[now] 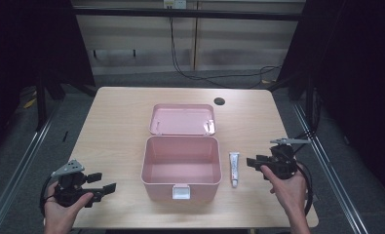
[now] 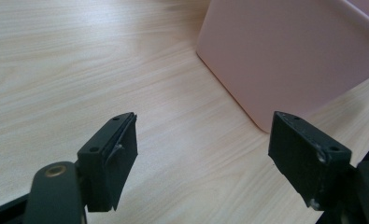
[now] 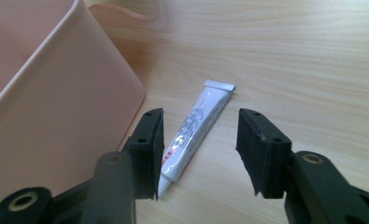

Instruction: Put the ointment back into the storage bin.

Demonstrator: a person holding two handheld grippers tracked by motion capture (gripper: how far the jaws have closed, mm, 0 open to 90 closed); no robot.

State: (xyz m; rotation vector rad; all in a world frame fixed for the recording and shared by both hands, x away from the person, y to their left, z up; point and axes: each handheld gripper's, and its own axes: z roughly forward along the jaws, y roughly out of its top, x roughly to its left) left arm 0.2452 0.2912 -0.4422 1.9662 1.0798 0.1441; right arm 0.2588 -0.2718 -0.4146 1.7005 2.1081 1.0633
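Judging by looks, the tube [image 3: 195,134], lower centre, is light, soft and slippery; best gripped mid-body. Both grippers, right [image 3: 198,149] and left [image 2: 203,149], are held wide open, empty.

tube [image 1: 234,168] — right of box [image 1: 181,168] | lid [image 1: 182,119] — behind box

- box [image 1: 181,168]: pale pink, with a white latch [image 1: 182,193] on its front wall.
- lid [image 1: 182,119], behind the box: same pink.
- tube [image 1: 234,168], right of the box: white with grey and red print, white cap.
- table [image 1: 117,117]: light wood grain.
- both grippers' jaws: black.
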